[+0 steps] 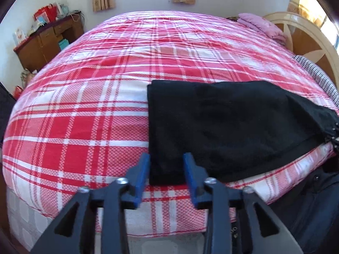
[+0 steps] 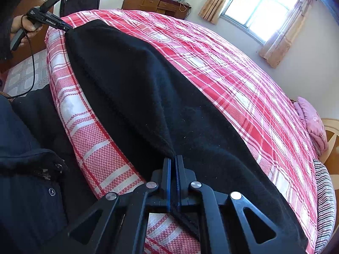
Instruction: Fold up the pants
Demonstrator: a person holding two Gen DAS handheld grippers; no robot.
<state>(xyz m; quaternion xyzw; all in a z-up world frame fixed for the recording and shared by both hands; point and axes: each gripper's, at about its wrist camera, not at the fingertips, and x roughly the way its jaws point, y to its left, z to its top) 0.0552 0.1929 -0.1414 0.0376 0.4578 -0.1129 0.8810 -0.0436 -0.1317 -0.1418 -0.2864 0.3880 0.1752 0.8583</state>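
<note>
We found the black pants [image 1: 222, 127] lying along the near edge of the bed [image 1: 106, 84]. The left hand-held gripper [image 1: 166, 167] was spread, its blue fingers [image 1: 142, 175] straddling one corner without pinching it. The right hand-held gripper [image 2: 173, 169] was pressed together on a raised fold of cloth. The pants' far end was cut off by the left view's edge.

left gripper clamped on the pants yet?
No: the left gripper is open, its blue fingers straddling the corner of the black pants.

Matt fleecy black pants [image 2: 169, 110]
</note>
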